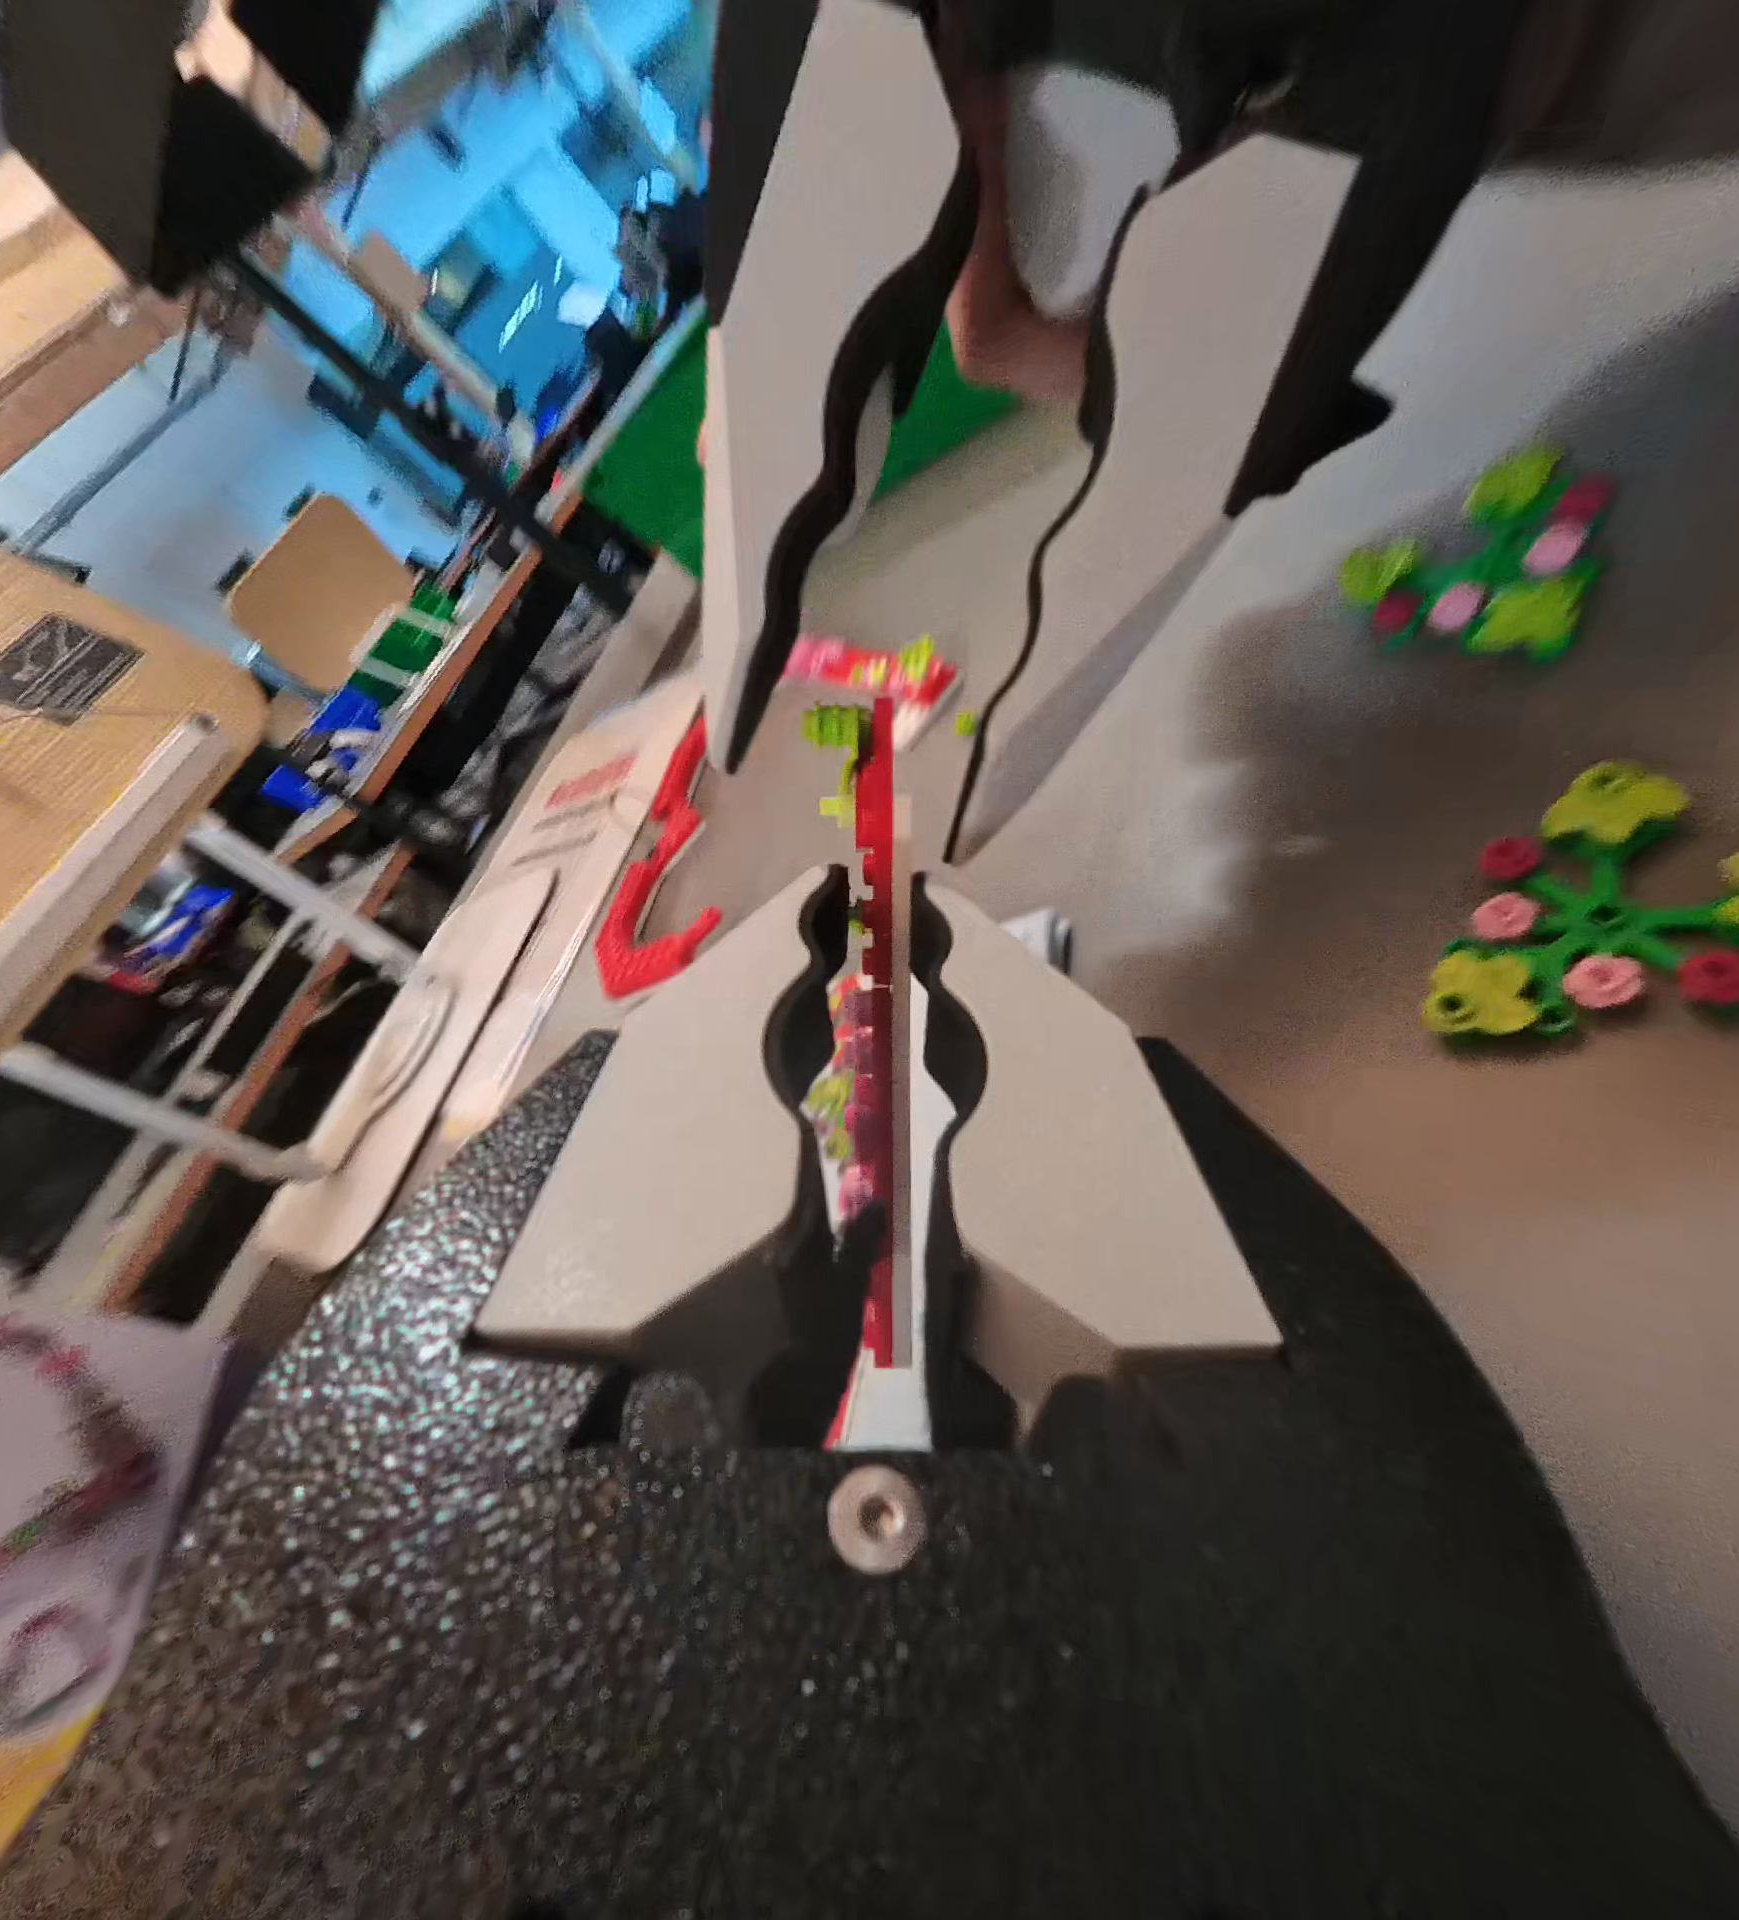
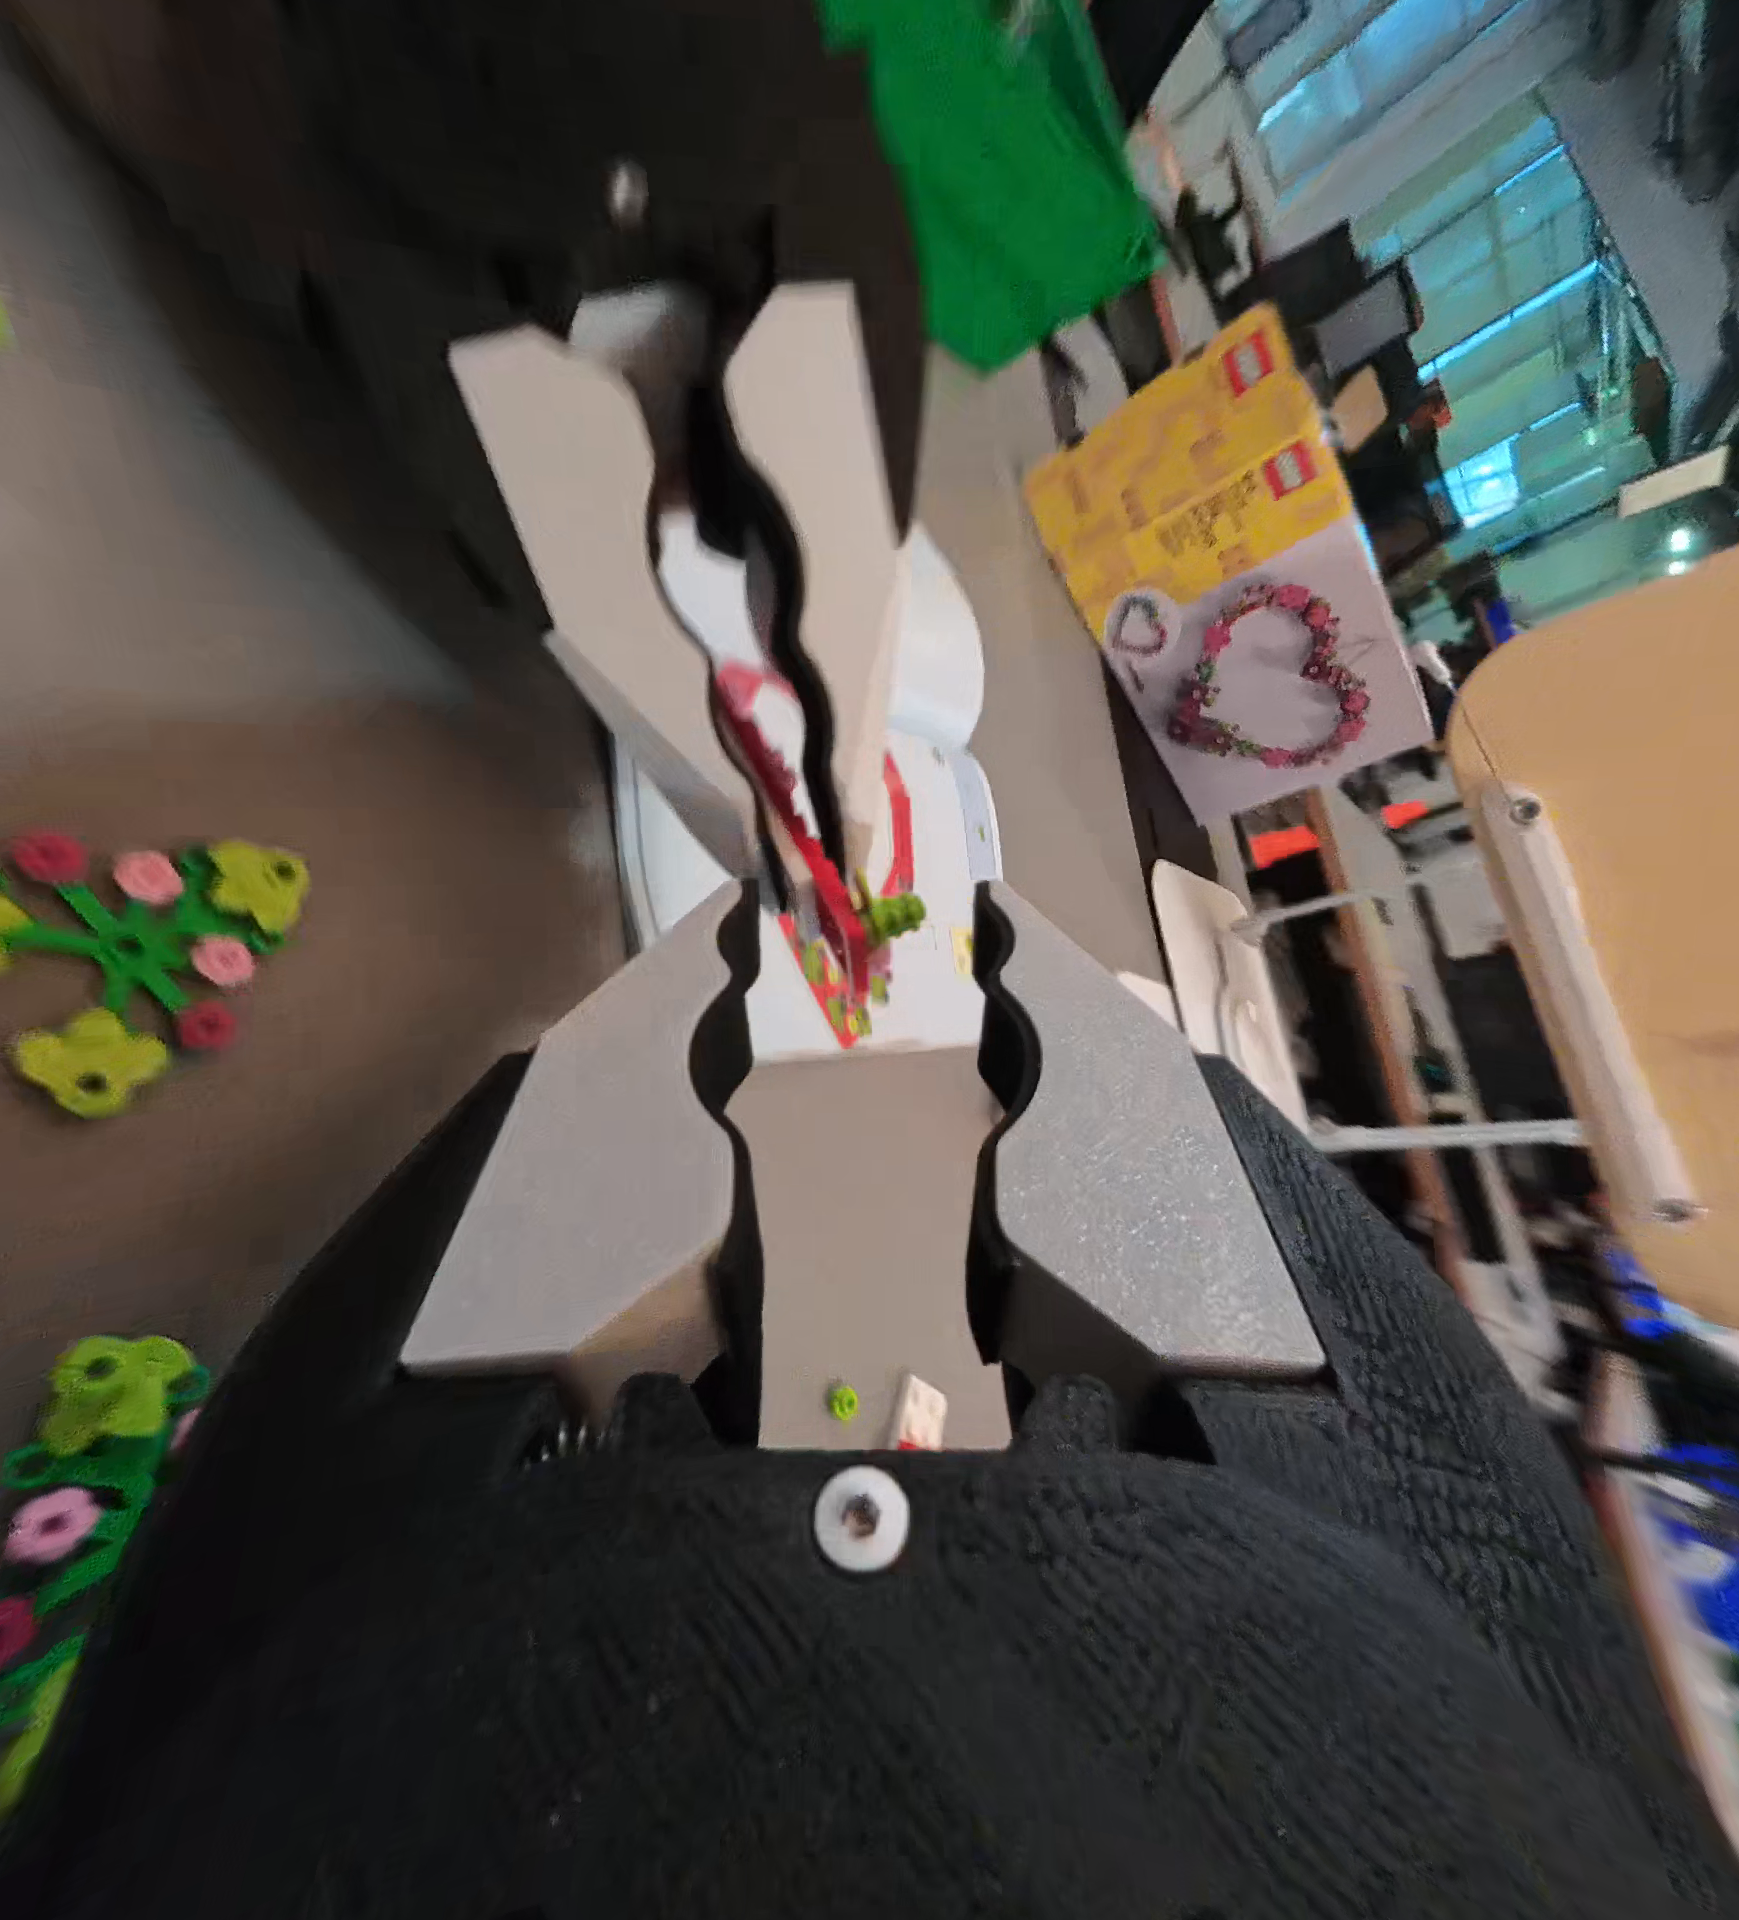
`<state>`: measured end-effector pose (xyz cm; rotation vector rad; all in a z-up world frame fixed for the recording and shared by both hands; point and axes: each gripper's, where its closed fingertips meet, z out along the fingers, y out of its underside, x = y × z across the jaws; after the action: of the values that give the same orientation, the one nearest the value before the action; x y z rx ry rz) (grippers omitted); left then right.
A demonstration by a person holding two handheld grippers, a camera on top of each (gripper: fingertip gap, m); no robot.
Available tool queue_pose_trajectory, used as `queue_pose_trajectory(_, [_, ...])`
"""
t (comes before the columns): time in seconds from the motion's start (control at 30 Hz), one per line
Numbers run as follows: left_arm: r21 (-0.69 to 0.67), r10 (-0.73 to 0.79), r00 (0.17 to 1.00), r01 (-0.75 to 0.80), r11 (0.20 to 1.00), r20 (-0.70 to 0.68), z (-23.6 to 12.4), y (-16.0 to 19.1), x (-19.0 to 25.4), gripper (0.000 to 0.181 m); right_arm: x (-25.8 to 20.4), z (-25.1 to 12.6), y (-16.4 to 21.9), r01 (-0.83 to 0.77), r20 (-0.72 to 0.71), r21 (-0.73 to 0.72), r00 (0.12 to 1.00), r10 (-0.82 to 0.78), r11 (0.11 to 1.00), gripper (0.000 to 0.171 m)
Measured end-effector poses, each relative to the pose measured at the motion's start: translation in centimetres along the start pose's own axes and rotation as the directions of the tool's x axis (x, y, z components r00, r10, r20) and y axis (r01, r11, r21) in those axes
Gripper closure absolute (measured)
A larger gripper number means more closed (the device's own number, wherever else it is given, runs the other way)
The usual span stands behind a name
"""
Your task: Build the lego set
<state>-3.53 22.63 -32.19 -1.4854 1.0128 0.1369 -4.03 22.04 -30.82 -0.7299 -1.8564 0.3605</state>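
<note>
My left gripper (image 1: 870, 883) is shut on a thin red lego frame section (image 1: 880, 790), seen edge-on, with lime and pink pieces on its left face. My right gripper (image 1: 844, 795) comes from above, open, its fingers straddling the section's far end. In the right wrist view my right gripper (image 2: 865, 894) is open and empty. Just ahead of it the left gripper (image 2: 803, 842) holds the red section (image 2: 792, 800), which has a lime piece (image 2: 891, 914) at its tip. A curved red frame piece (image 1: 657, 883) lies on white paper.
Two flower clusters (image 1: 1478, 561) (image 1: 1592, 914) lie on the grey table to the right; both also show in the right wrist view (image 2: 117, 945) (image 2: 86, 1455). A small lime stud (image 2: 843, 1403) and a white piece (image 2: 917, 1408) lie below. The yellow set box (image 2: 1229, 582) stands behind, and a wooden chair (image 2: 1675, 831) stands beside the table.
</note>
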Motion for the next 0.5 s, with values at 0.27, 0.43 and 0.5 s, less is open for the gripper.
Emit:
queue_pose_trajectory(0.27, [0.432,-0.262,0.917,0.377,0.819,-0.301,-4.0,-6.0,-0.2,0.173,0.3,-4.3,-5.7,-0.433,0.334,0.314,0.883,0.329,0.845,0.136])
queue_pose_trajectory(0.43, [0.451,-0.289,0.871,0.460,0.765,-0.398,-4.6,-6.6,0.1,0.173,1.2,-5.4,-7.4,-0.492,0.372,0.426,0.860,0.349,0.759,0.139])
queue_pose_trajectory(0.5, [0.448,-0.288,0.864,0.468,0.761,-0.413,-4.6,-6.6,0.3,0.173,1.5,-5.8,-7.9,-0.510,0.389,0.459,0.852,0.351,0.728,0.144])
